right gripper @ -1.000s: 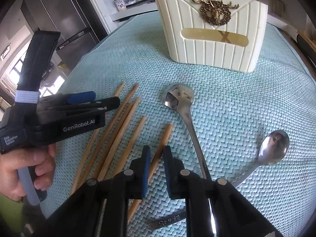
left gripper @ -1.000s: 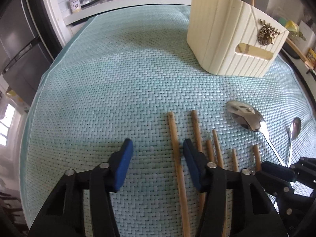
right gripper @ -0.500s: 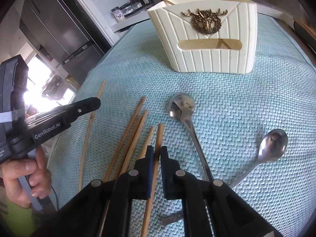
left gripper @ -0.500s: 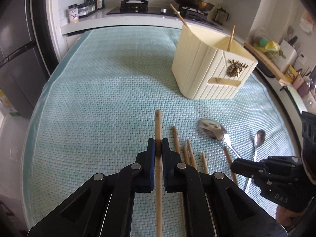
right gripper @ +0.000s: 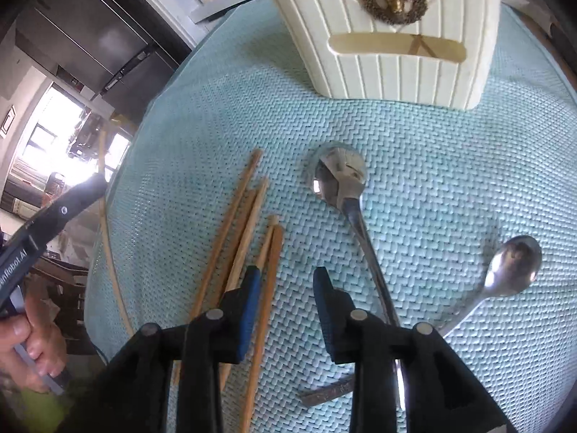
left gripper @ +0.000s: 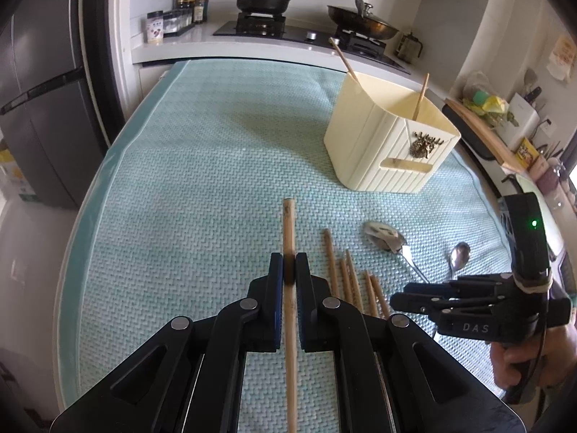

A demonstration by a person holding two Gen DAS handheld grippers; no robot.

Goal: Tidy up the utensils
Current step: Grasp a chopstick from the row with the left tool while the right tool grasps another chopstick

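Observation:
My left gripper [left gripper: 289,265] is shut on a wooden chopstick [left gripper: 289,227] and holds it above the teal mat, pointing toward the cream utensil holder [left gripper: 389,148]. Two chopsticks stand in that holder. Several more chopsticks [left gripper: 351,281] lie on the mat to the right of it. My right gripper [right gripper: 285,278] is open and empty, low over the mat, with a chopstick [right gripper: 268,281] beside its left finger. A large spoon [right gripper: 342,184] and a small spoon [right gripper: 512,263] lie to the right. The holder [right gripper: 389,39] stands straight ahead.
The teal woven mat [left gripper: 202,166] covers the table. A kitchen counter with a stove, pots and spice jars [left gripper: 263,11] runs behind it. A dark fridge [left gripper: 39,90] stands at the left. A small metal piece [right gripper: 324,393] lies under the right gripper.
My left gripper closed on a chopstick and lifted it off the mat. My right gripper, shut on a chopstick half a second ago, has opened and dropped closer to the mat.

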